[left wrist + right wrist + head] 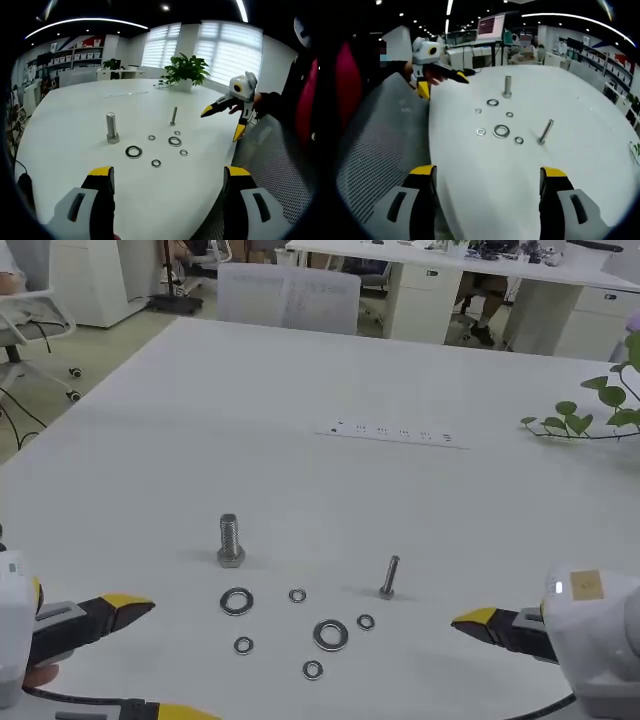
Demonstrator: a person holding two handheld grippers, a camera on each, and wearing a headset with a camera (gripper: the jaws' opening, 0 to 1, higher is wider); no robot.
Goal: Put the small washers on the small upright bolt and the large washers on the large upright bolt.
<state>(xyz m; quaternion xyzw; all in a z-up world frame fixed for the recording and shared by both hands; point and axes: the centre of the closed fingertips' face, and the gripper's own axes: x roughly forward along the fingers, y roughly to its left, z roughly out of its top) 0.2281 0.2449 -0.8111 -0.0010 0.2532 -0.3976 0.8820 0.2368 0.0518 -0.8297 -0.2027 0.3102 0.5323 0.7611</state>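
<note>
Desk (320, 470), white, carries every item. Large upright bolt (230, 540): stands on its head, left of centre. Small upright bolt (389, 577): stands on its head to the right of the large one, well apart from it. Large washers (236, 601), two, flat on the desk: one just in front of the large upright bolt, the other large washer (330, 634) further right, near the small upright bolt. Small washers (297, 595), four, flat on the desk, scattered among the large ones and on the near side of them. Left gripper (169, 172): jaws spread wide, empty, held low at the near left edge of the desk. Right gripper (488, 171): jaws spread wide, empty, at the near right edge.
</note>
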